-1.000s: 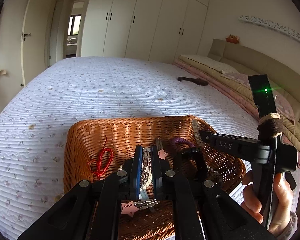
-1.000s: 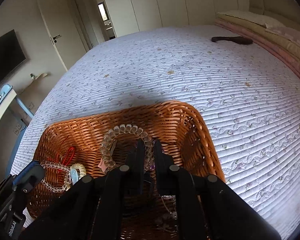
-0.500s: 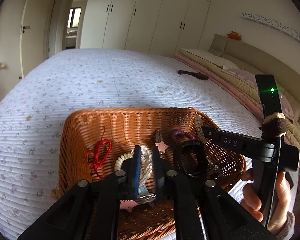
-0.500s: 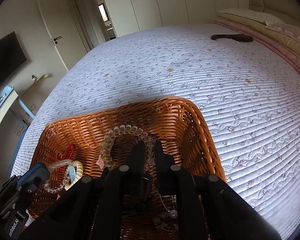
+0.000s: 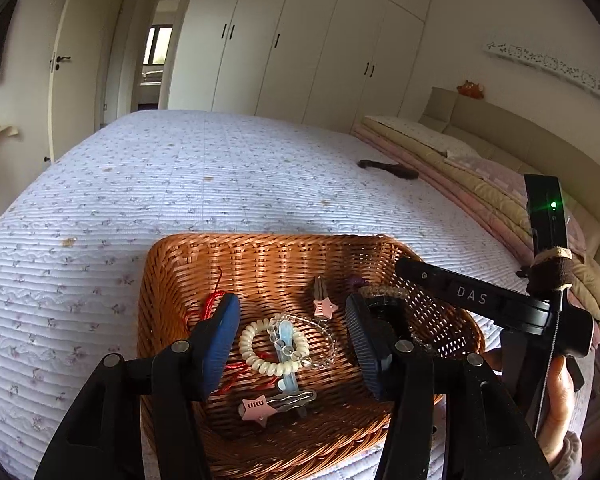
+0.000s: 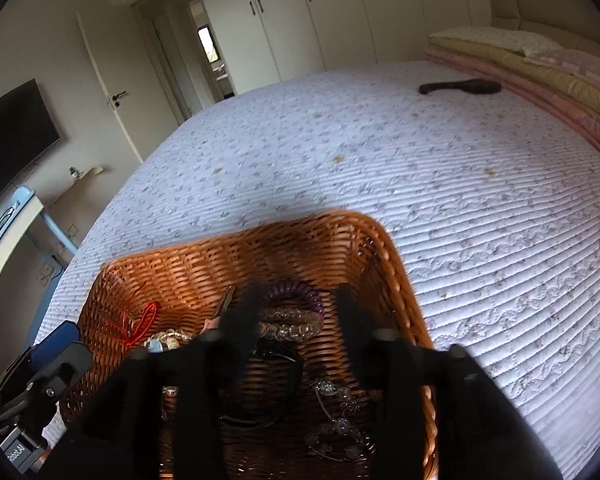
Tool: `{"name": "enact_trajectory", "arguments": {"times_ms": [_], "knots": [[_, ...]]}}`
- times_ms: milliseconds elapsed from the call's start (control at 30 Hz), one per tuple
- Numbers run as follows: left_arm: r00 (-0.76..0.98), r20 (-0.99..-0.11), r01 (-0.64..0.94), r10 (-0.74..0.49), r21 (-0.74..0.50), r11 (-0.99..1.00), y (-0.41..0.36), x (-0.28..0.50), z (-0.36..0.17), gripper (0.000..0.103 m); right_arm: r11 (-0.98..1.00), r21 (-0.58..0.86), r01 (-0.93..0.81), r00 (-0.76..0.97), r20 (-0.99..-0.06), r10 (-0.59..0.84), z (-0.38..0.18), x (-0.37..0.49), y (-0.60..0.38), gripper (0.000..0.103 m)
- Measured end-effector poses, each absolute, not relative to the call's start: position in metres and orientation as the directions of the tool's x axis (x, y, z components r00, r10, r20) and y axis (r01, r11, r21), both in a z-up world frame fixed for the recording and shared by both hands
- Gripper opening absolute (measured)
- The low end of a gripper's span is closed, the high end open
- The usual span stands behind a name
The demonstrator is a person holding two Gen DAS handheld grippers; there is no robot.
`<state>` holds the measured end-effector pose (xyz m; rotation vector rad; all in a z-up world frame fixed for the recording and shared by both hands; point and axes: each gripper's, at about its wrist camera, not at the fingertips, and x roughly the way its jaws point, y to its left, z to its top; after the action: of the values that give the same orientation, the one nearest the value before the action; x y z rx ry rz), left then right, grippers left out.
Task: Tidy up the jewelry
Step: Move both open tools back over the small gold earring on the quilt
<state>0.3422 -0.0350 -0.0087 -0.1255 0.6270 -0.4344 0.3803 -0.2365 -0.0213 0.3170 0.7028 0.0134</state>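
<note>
Now both grippers hang over the wicker basket point(image 5: 260, 256) on the bed point(image 5: 180, 168). Left gripper point(image 5: 292, 332): jaws opening, nothing gripped; cream coil hair tie point(image 5: 274, 346) w/ clear bead bracelet point(image 5: 320, 340) lies betw. them. Right gripper point(image 6: 298, 312), at 3 o'clock: jaws opening, empty; amber bead bracelet point(image 6: 290, 324) below. Star clip point(image 5: 260, 404) at 6.
</note>
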Motion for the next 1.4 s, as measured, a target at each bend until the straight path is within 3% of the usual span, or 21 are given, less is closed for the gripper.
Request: {"name": "enact_trajectory", "arguments": {"times_ms": [167, 267, 333, 767, 1000, 1133, 1400], "knots": [[0.723, -0.538, 0.362, -0.433, -0.239, 0.901, -0.037, 0.340, -0.008, 0.059, 0.957, 0.280, 0.079, 0.785, -0.609, 0.113, -0.015, 0.375, -0.234, 0.056], [0.731, -0.527, 0.364, -0.433, -0.236, 0.901, -0.037, 0.337, -0.007, 0.074, 0.957, 0.283, 0.067, 0.789, -0.602, 0.123, -0.015, 0.374, -0.232, 0.074], [0.743, -0.517, 0.359, -0.425, -0.228, 0.905, -0.036, 0.335, -0.005, 0.076, 0.957, 0.284, 0.057, 0.801, -0.585, 0.126, -0.013, 0.371, -0.231, 0.080], [0.753, -0.507, 0.348, -0.421, -0.237, 0.907, -0.032, 0.327, -0.002, 0.076, 0.972, 0.224, 0.071, 0.831, -0.553, 0.067, -0.001, 0.355, -0.227, 0.081], [0.757, -0.460, 0.404, -0.463, -0.227, 0.886, -0.028, 0.279, 0.026, 0.076, 0.966, 0.260, 0.011, 0.849, -0.513, 0.129, 0.029, 0.307, -0.229, 0.081], [0.763, -0.434, 0.407, -0.479, -0.254, 0.877, -0.014, 0.243, 0.041, 0.076, 0.981, 0.190, -0.022, 0.848, -0.517, 0.120, 0.037, 0.266, -0.226, 0.081], [0.735, -0.491, 0.412, -0.468, -0.225, 0.883, -0.008, 0.184, 0.017, 0.076, 0.988, 0.136, -0.075, 0.822, -0.552, 0.138, 0.011, 0.209, -0.219, 0.081]]}}
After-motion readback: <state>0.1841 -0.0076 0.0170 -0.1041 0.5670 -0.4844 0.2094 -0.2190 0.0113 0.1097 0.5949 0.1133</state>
